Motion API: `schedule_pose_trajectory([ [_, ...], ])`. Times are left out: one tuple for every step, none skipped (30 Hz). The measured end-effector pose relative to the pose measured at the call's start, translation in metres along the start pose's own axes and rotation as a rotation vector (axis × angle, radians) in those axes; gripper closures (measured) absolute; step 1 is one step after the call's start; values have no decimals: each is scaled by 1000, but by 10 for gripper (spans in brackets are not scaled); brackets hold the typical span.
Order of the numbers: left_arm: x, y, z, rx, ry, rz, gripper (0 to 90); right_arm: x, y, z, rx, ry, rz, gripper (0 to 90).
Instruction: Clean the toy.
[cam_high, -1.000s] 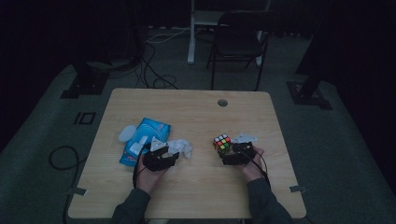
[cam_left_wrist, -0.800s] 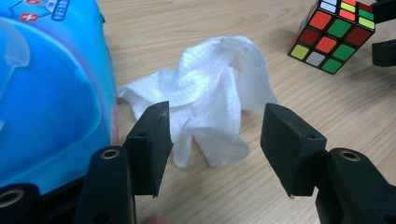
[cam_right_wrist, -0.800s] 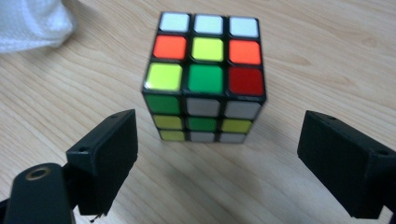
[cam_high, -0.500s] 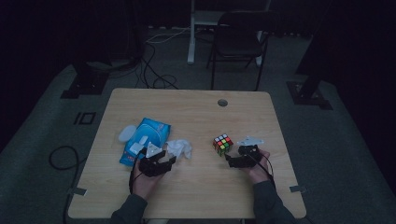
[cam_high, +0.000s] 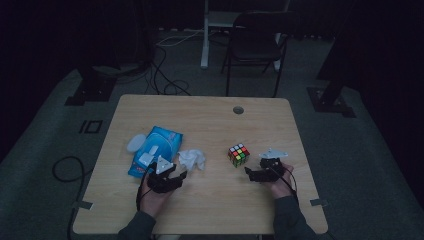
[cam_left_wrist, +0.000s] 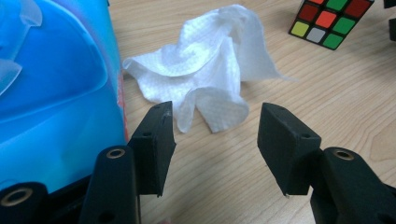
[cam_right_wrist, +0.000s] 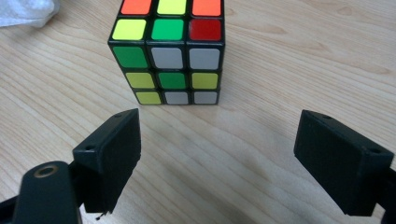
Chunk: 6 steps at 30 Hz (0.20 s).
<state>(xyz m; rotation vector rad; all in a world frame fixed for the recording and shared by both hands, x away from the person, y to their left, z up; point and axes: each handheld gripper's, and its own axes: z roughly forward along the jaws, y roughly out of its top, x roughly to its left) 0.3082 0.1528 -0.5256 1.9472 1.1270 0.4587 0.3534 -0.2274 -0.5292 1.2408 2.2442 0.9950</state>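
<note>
A crumpled white wipe (cam_high: 192, 159) (cam_left_wrist: 205, 65) lies on the wooden table (cam_high: 210, 125), just right of a blue wipes pack (cam_high: 155, 150) (cam_left_wrist: 56, 102). My left gripper (cam_high: 177, 172) (cam_left_wrist: 215, 126) rests a little short of the wipe, open, with only bare wood between its jaws. A scrambled colour cube (cam_high: 238, 154) (cam_right_wrist: 170, 56) (cam_left_wrist: 331, 21) stands right of centre. My right gripper (cam_high: 252, 174) (cam_right_wrist: 219, 140) points at it from the near right, open and empty, a short gap away from the cube.
A clear round lid (cam_high: 135, 143) lies beside the pack's far left corner. A cable hole (cam_high: 238, 109) sits near the table's far edge. Behind the table stands a dark chair (cam_high: 255, 45), with cables on the floor. A corner of the wipe (cam_right_wrist: 25, 11) appears in the right gripper view.
My right gripper has drawn back from the cube toward the front right of the table. The left hand has barely shifted. Wipe, pack and cube lie where they were.
</note>
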Motion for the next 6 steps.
schedule_pose_trajectory([
  [0, 0, 0, 0, 0, -1, 467, -1, -1, 0, 0, 1, 5, 147],
  [0, -1, 0, 1, 2, 3, 467, -1, -1, 0, -3, 3, 9, 147],
  [-1, -1, 0, 3, 3, 5, 467, -1, -1, 0, -3, 3, 10, 147],
  [-1, 0, 0, 1, 0, 5, 467, -2, -1, -1, -4, 3, 9, 147],
  [-1, 0, 0, 0, -1, 7, 467, -2, -1, -1, -4, 2, 11, 147],
  [-1, 0, 0, 0, 0, 10, 467, -2, -1, -1, -5, 1, 11, 147],
])
